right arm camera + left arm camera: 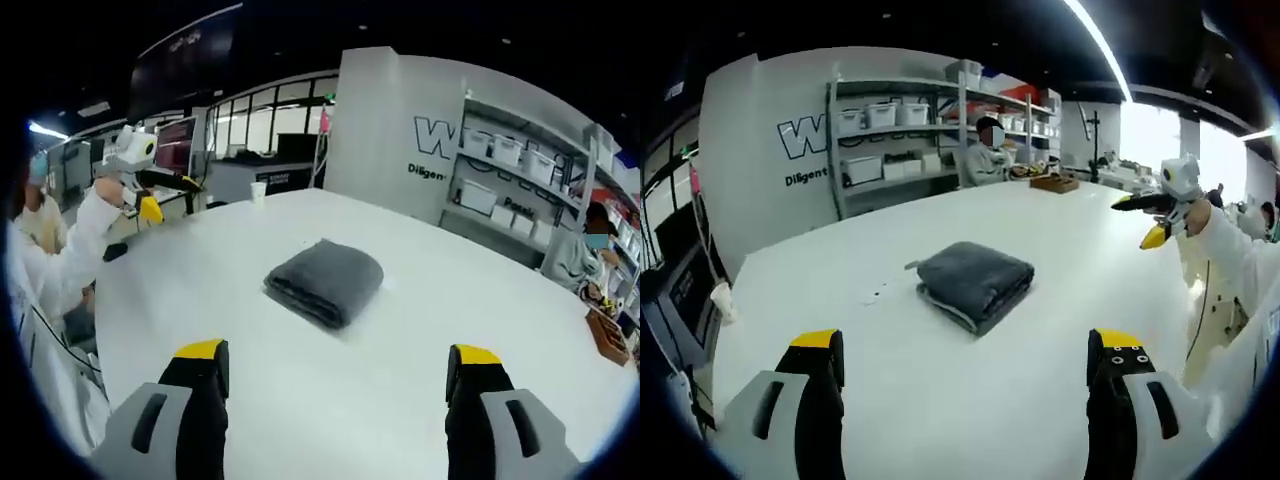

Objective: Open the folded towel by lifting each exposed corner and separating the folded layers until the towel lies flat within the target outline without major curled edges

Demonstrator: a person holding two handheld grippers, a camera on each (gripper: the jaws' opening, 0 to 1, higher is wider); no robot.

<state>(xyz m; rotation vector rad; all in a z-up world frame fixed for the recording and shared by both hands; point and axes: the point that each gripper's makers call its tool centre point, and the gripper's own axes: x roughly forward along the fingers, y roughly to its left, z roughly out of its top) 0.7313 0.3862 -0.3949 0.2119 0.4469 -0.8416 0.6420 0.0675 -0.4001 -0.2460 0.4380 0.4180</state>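
A dark grey towel (975,283) lies folded into a thick square on the white table (940,390). It sits ahead of my left gripper (967,345), whose yellow-tipped jaws stand wide apart and hold nothing. My right gripper (1142,220) hangs in the air at the far right, held by a hand in a white sleeve. In the right gripper view the towel (325,280) is again ahead of the open, unloaded right gripper (336,352). The left gripper (166,197) is raised off the table's left edge. Neither gripper touches the towel.
Metal shelves (900,130) with white bins line the back wall, and a person (985,155) sits in front of them. A wooden tray (1054,182) rests on the table's far side. A paper cup (259,191) stands on the far edge.
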